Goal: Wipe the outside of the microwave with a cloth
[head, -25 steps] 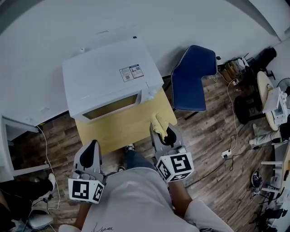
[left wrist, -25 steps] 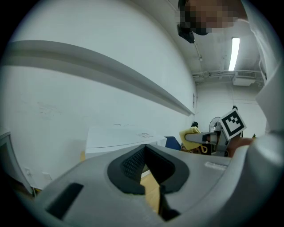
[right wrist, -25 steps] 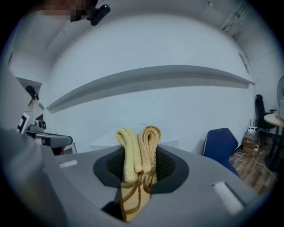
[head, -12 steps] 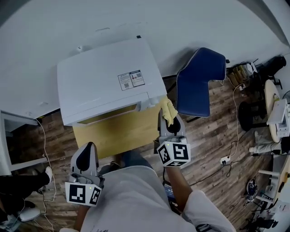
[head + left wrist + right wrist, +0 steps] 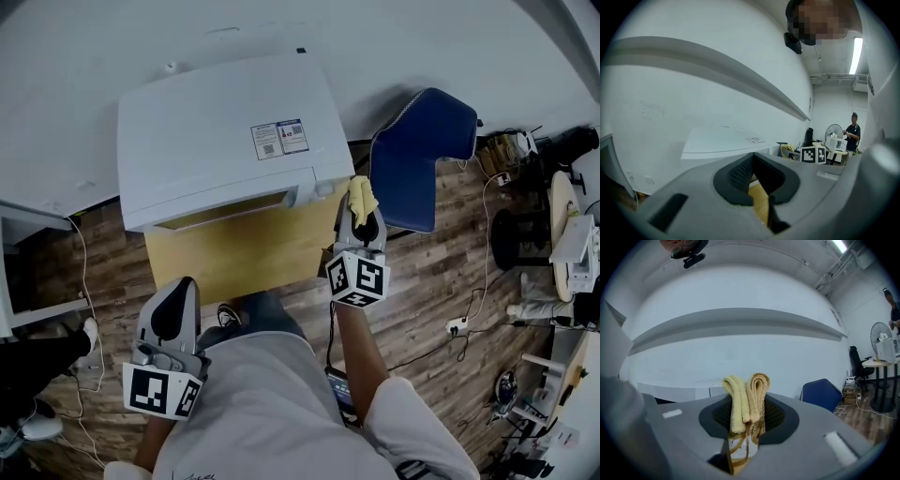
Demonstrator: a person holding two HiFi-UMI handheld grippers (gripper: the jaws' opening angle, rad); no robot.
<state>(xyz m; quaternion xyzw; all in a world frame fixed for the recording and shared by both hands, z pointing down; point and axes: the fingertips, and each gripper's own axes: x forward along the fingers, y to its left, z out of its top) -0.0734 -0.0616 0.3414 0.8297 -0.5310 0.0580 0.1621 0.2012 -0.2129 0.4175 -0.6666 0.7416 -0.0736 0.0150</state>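
Note:
A white microwave (image 5: 225, 141) stands on a small wooden table (image 5: 244, 258) against the wall. My right gripper (image 5: 364, 214) is shut on a folded yellow cloth (image 5: 362, 195), which sits at the microwave's front right corner. I cannot tell if the cloth touches it. In the right gripper view the cloth (image 5: 745, 399) sticks up in two folds between the jaws, with the microwave (image 5: 679, 391) low at the left. My left gripper (image 5: 173, 314) hangs low in front of the table, shut on nothing, and the left gripper view looks up at the microwave (image 5: 726, 140).
A blue chair (image 5: 417, 155) stands just right of the microwave, close to the right gripper. Cables and a power strip (image 5: 457, 326) lie on the wood floor to the right. A white cabinet edge (image 5: 14, 253) is at the left. A person stands far off (image 5: 853, 133).
The right gripper has carried the cloth forward from the table's front right to the microwave's front right corner. The left gripper has stayed low near the body.

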